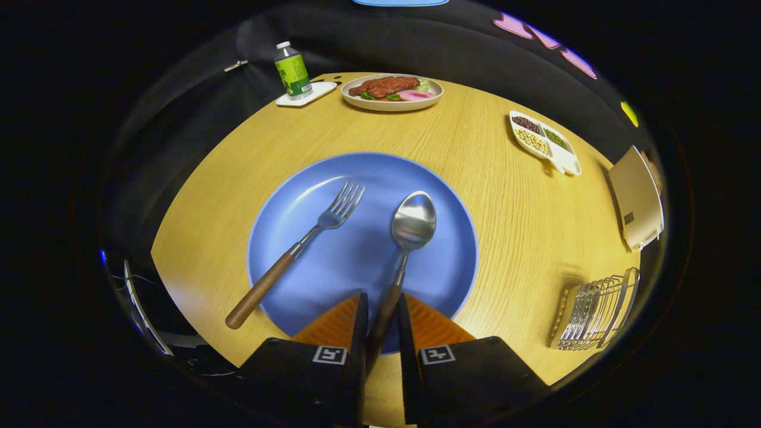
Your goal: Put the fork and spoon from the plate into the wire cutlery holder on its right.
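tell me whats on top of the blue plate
A fork and a spoon lie on the blue plate. The spoon's handle runs between the gripper jaws, which hide its end and the plate's near rim.

Wood-handled fork and spoon lie face-up on the blue plate; the spoon's handle runs between the tongs' fingers. The wire cutlery holder stands to the right

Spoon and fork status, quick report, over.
Gripper fingers astride the spoon handle, narrow gap, grip unconfirmed. Fork untouched on the plate. Holder to the right, path open.
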The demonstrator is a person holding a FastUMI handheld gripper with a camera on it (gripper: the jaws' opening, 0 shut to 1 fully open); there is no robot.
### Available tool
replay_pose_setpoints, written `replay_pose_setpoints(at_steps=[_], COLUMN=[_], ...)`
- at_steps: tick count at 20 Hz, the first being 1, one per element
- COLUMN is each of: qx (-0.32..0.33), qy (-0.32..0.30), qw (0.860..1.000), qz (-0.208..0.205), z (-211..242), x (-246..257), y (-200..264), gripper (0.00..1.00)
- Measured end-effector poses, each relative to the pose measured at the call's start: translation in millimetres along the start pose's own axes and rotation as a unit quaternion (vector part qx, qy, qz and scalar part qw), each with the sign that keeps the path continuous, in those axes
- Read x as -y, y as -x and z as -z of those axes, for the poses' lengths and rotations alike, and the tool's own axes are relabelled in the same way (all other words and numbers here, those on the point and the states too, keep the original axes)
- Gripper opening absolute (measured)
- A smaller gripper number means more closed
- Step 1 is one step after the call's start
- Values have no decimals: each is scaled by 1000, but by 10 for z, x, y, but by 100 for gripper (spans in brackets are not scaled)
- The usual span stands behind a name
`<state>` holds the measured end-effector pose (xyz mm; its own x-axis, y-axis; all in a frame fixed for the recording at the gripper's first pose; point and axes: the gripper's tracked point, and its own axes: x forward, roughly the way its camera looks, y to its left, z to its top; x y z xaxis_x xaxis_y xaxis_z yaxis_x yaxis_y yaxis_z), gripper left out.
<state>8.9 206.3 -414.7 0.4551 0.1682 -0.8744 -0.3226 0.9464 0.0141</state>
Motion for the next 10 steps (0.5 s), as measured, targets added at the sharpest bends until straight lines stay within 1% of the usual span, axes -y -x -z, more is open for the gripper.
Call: replay_pose_setpoints(at_steps=[1, 2, 3, 4, 5, 6, 7, 9, 10], qx=[-5, -9, -10, -17, -23, -24, -22, -18, -18], qy=[-3, -7, -19, -28, -33, -31, -25, -17, -19], qw=[1000, 1000, 1000, 999, 998, 997, 997, 997, 996], qz=[-2, -7, -19, -38, -57, -68, -71, -78, -85], z=[6, 5, -19, 1, 4, -4, -18, -37, -36], x=[-12, 18, -6, -41, -74, -82, -59, -22, -12], y=[-6, -30, -6, -21, 22, 18, 60, 132, 179], gripper=[30, 26, 22, 14, 14, 12, 10, 10, 7])
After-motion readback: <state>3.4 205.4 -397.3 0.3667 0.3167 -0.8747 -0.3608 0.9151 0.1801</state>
